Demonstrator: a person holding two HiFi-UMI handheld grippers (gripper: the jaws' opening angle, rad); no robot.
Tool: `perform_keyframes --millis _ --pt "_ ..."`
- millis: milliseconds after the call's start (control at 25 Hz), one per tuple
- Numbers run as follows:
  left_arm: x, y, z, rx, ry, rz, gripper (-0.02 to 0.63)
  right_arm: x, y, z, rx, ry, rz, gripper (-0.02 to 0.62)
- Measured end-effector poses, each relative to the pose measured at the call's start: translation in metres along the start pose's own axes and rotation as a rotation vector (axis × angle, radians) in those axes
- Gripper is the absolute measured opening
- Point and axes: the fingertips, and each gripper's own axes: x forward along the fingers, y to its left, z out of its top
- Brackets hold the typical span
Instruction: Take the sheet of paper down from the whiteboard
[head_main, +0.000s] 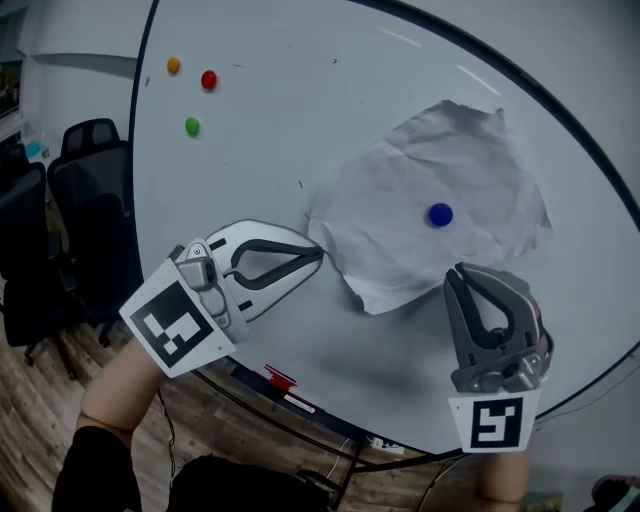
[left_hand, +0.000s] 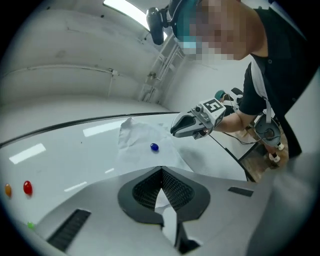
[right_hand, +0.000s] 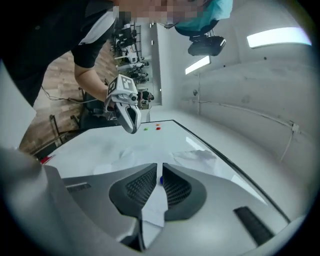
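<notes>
The sheet of paper (head_main: 430, 180) hangs crumpled on the whiteboard (head_main: 250, 150) under a blue magnet (head_main: 440, 214); left gripper (head_main: 318, 256) by its left edge, right gripper (head_main: 456, 270) before its lower edge, both jaws closed (nothing held).

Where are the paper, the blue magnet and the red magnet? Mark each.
paper (head_main: 390, 205), head view, creased face left of its magnet.
blue magnet (head_main: 440, 214), head view, its middle.
red magnet (head_main: 208, 80), head view, its middle.
</notes>
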Motion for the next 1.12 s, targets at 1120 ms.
perform_keyframes --millis 1120 --pt "0.012 0.044 0.003 0.052 0.034 0.101 0.014 0.071 -0.016 -0.027 -0.194 0.403 0.27 0.198"
